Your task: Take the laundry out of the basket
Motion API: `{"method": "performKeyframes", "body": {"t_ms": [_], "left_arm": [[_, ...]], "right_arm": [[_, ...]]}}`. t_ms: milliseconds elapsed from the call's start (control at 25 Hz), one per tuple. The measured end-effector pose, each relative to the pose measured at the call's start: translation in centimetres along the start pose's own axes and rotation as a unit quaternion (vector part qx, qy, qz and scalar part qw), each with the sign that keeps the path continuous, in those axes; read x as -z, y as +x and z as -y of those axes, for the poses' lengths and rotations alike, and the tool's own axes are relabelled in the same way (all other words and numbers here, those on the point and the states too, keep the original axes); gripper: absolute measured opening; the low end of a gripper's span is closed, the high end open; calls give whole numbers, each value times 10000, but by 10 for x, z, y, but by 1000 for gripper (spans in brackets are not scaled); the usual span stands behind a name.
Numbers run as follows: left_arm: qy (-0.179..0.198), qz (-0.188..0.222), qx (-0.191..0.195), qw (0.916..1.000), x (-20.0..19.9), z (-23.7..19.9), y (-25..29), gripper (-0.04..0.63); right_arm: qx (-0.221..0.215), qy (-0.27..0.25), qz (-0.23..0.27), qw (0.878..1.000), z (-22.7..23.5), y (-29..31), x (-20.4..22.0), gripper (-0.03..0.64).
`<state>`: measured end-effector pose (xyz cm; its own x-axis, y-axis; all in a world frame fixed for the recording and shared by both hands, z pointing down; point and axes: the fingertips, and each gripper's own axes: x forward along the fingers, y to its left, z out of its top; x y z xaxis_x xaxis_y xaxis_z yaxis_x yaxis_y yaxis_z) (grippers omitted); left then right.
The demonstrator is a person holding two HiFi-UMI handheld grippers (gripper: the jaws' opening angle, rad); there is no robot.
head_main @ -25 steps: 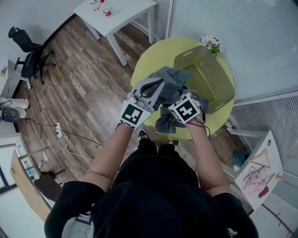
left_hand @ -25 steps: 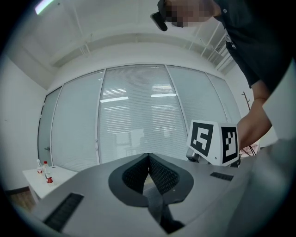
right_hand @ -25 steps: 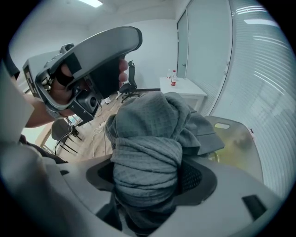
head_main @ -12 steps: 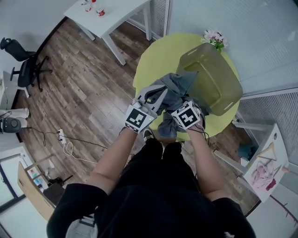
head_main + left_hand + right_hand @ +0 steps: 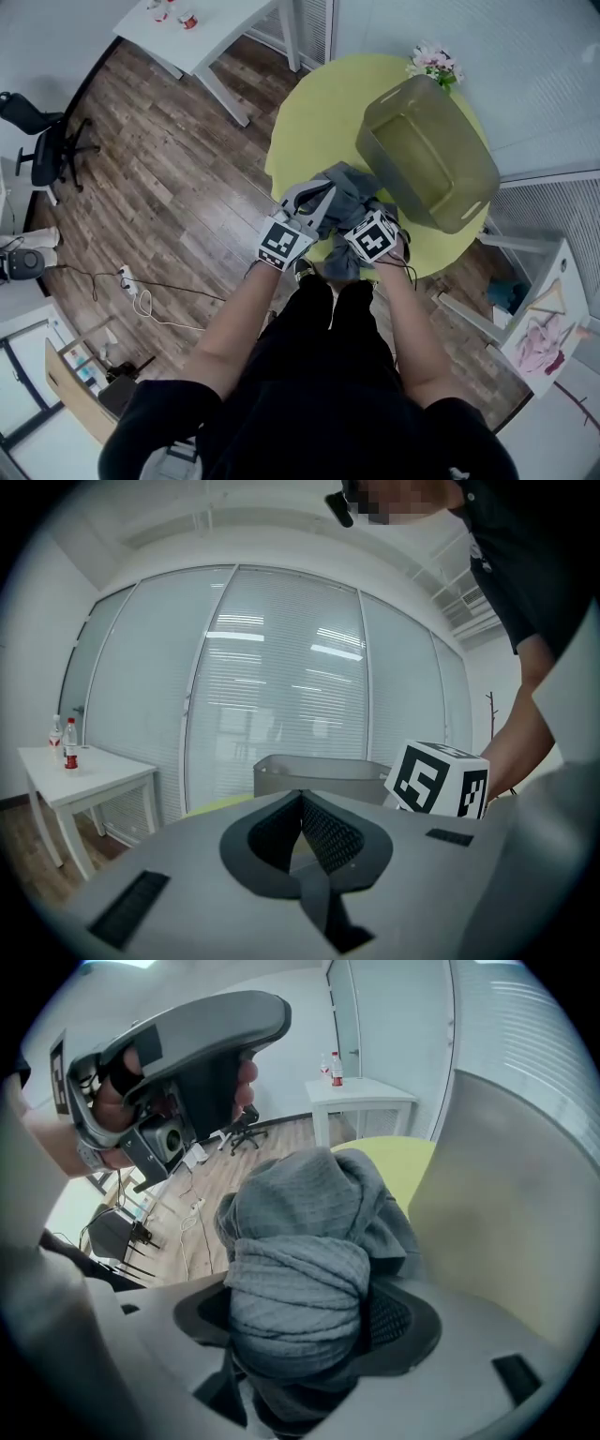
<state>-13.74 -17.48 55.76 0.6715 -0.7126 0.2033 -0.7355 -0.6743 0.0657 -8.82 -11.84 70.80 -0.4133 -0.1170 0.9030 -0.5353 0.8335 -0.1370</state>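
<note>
The right gripper [image 5: 302, 1314] had its jaws clamped on a thick bunched roll of grey cloth [image 5: 298, 1265], which filled the gap between the two pads and bulged out in front of them. The left gripper [image 5: 302, 797] was closed tip to tip with nothing between its jaws, only a small slit below the tips. It was held up beside the cloth, on the cloth's left side.

The two grippers were close together at the near edge of a round yellow-green table [image 5: 305, 117], right in front of the person holding them. The cloth lay in a loose heap there, out of the basket [image 5: 469, 195], with one end hanging over the table's near edge. The basket was a murky olive plastic tub, and it stood on the table just beyond the heap and to the person's right.

A small bunch of pink flowers [image 5: 433, 64] sat at the far side of the table, by the basket's far corner. Well apart, on the wooden floor, a white table [image 5: 220, 33] carried a couple of bottles [image 5: 65, 744]. A black office chair [image 5: 42, 141] stood further off.
</note>
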Motion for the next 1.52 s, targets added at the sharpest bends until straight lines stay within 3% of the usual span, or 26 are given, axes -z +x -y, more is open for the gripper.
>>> {"method": "performKeyframes", "body": {"t_ms": [440,840,1320,1520], "left_arm": [[-189,-488,79,9986,63,-4,13,9],[-246,-415,-11,9988,55,-5,11,9],[-276,-115,-102,9995,-5,23,-5,9],[-219,-26,-185,9996,-37,42,-20,9]], "right_arm": [[-26,-484,-261,9985,13,55,16,359],[-142,-461,-316,9983,20,50,15,374],[22,-229,1058,9941,21,-70,-23,371],[-24,-149,2212,9751,10,-134,-46,352]]}}
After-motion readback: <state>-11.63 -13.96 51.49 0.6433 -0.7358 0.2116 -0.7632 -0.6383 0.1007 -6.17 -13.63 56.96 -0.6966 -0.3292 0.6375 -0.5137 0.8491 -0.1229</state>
